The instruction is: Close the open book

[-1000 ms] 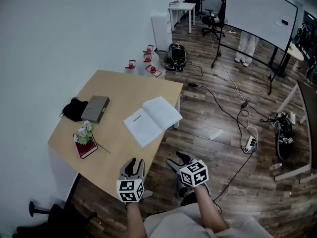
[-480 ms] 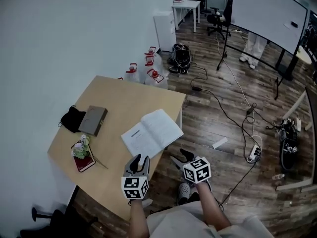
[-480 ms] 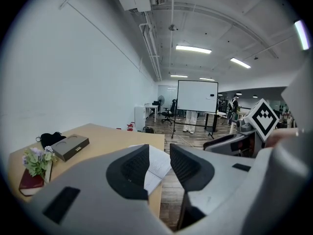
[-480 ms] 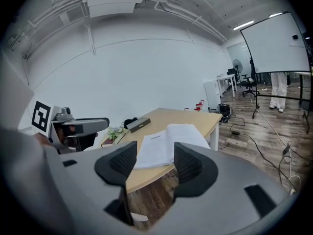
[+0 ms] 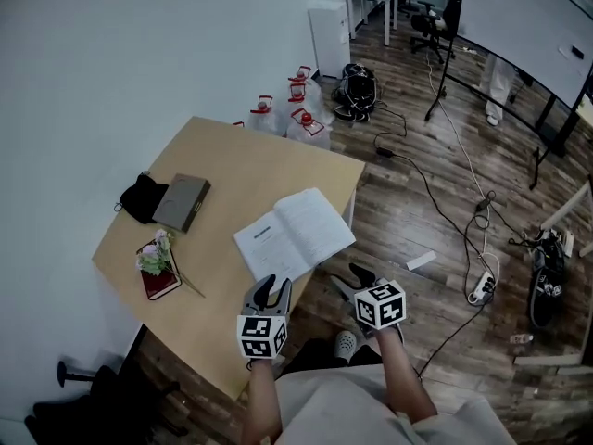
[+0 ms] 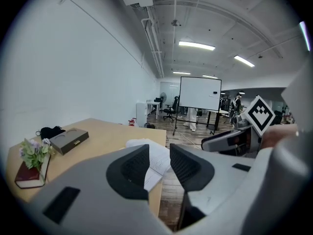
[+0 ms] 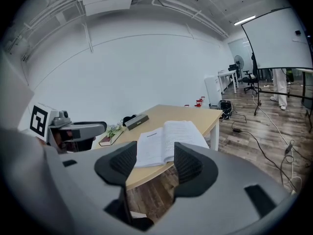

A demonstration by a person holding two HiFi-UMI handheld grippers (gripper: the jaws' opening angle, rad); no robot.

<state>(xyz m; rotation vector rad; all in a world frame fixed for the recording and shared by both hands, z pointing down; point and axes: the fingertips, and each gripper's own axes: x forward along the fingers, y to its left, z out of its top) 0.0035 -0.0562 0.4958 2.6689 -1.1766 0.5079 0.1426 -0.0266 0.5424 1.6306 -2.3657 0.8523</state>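
The open book (image 5: 295, 233) lies face up near the right front edge of the wooden table (image 5: 250, 165), its white pages spread. My left gripper (image 5: 269, 293) hovers just short of the book's near corner, over the table edge, jaws open and empty. My right gripper (image 5: 353, 278) hangs to the right of the table over the floor, also open and empty. In the left gripper view the book (image 6: 142, 143) shows beyond the left gripper (image 6: 159, 153). The right gripper view has the book (image 7: 171, 133) just beyond the right gripper (image 7: 155, 153).
A grey box (image 5: 181, 202) and a black pouch (image 5: 142, 197) sit at the table's left. A red book with flowers (image 5: 159, 267) lies nearer. Water jugs (image 5: 289, 119) stand behind the table. Cables and a power strip (image 5: 482, 286) cross the floor on the right.
Both grippers have moved forward toward the table and the book. The left one now sits at the book's near corner. Jaws look unchanged.
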